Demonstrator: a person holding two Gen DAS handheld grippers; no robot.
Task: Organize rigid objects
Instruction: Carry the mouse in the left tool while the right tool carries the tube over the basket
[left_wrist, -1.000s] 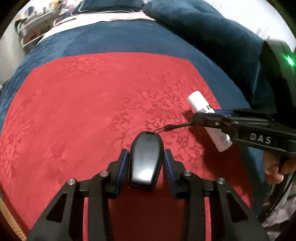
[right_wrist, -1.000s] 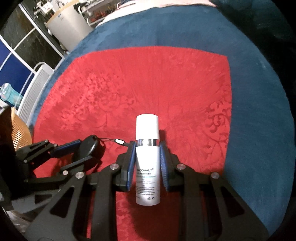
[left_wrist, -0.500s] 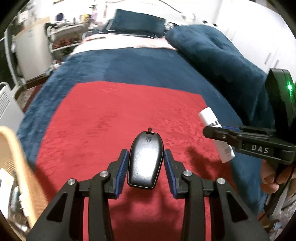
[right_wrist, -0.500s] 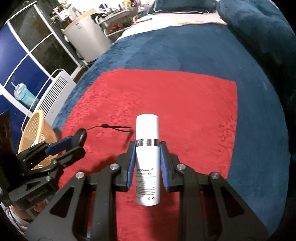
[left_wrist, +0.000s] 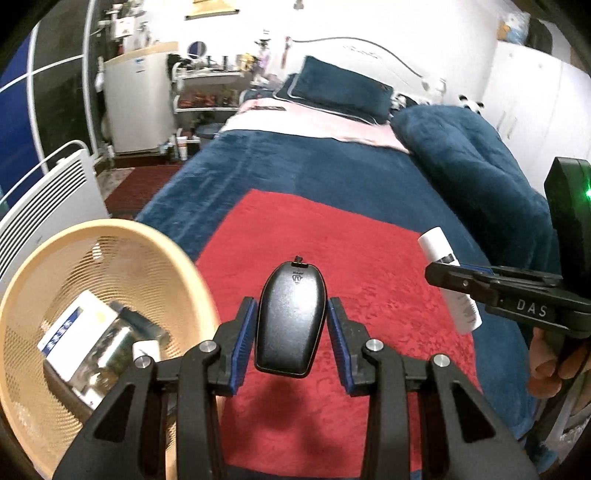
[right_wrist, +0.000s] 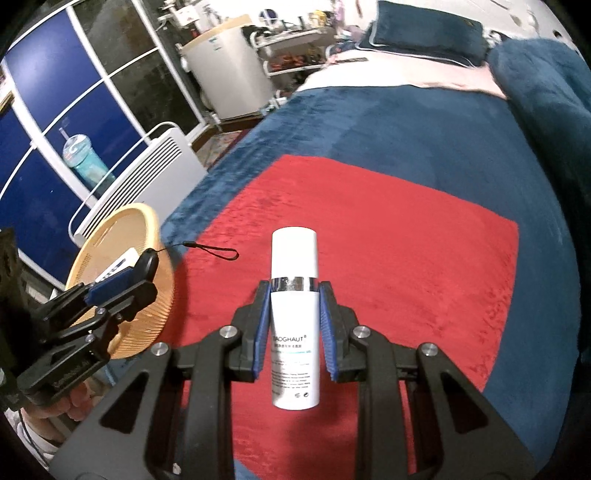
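We are above a bed (left_wrist: 295, 173) covered in a dark blue blanket, with a red patterned cloth (left_wrist: 369, 266) spread flat over its near end, which we take to be the working surface the items were laid out on. Off the bed's left edge sits a tan plastic basket (left_wrist: 177, 258), its mouth tipped toward us; it already holds a white box with a blue stripe (left_wrist: 75, 328) and what looks like a clear jar (left_wrist: 107, 354), so we judge it to be the collecting place for the rigid objects.

Both of our grippers are loaded and lifted clear of the cloth. The left gripper (left_wrist: 291, 326) is closed on a black key fob (left_wrist: 291, 319), the 2 blue pads pressing its long sides while its narrow end points forward. In the right wrist view its thin black lanyard (right_wrist: 214, 252) hangs out in a loop past the basket's rim. The fob sits just beside the basket, to its right and apparently a little above the rim.

The right gripper (right_wrist: 294, 326) is clamped on a white pump bottle (right_wrist: 294, 314), gripped just below its silver collar with the cap pointing away from us. That bottle hovers over the red cloth, well apart from the basket, with the left gripper between the 2.

We judge the fob goes in first.
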